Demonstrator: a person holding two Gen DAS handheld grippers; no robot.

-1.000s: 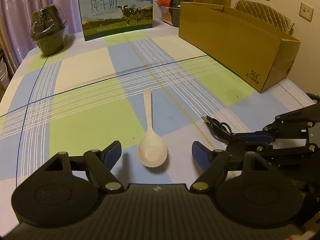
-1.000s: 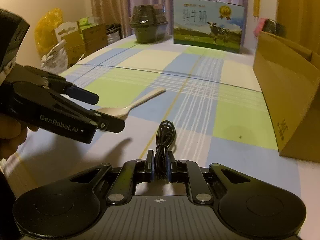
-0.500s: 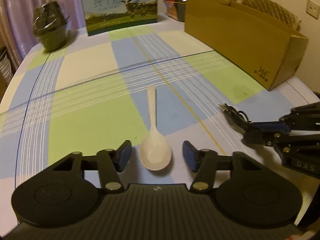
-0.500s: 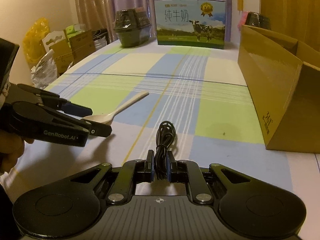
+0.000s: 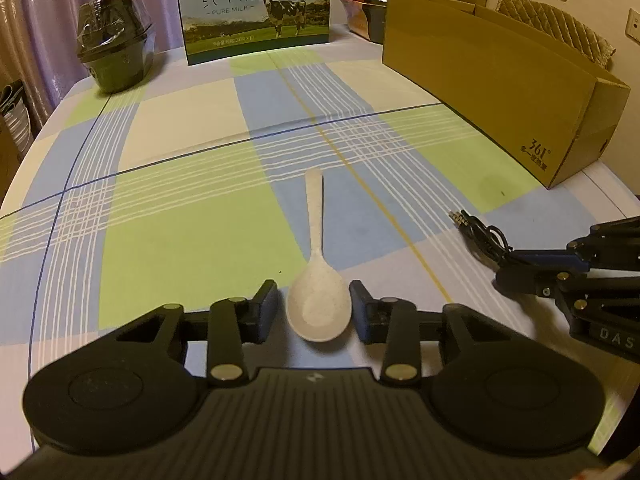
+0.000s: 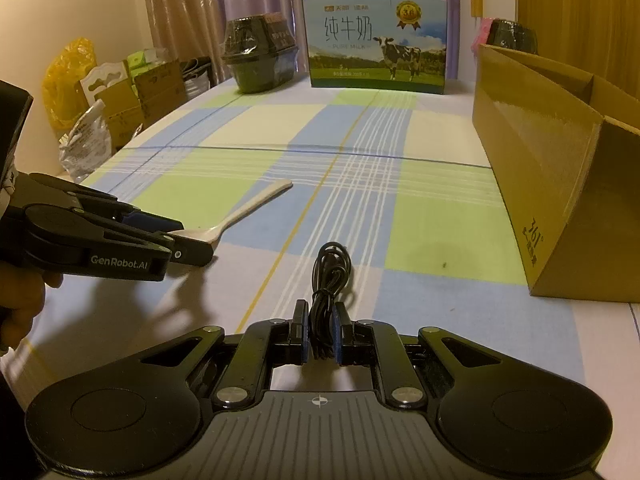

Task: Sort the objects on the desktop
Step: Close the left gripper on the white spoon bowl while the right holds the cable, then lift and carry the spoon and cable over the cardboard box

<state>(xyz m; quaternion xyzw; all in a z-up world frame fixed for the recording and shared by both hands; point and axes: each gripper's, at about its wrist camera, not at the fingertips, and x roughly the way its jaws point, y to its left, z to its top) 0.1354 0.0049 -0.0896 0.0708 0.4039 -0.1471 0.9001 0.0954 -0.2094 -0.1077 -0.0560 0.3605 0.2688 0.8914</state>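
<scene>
Step in hand: grasp phase, both sides. Left gripper (image 5: pixel 314 310) fingers spread, bracketing the spoon (image 5: pixel 318 304) bowl w/ small gaps, not yet clamped; spoon lies on the tablecloth (image 5: pixel 192 216), handle pointing far. Right gripper (image 6: pixel 320 340) clenched on the black cable (image 6: pixel 326 280), near centre. Next: close left, lift, carry both to the cardboard box (image 6: pixel 560 184) at right, probably. Approach is open; clear the box's near wall edge.

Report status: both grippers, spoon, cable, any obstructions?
Left gripper open, straddling cream plastic spoon bowl. Right gripper shut on coiled black cable. Open brown cardboard box right; path clear.
</scene>
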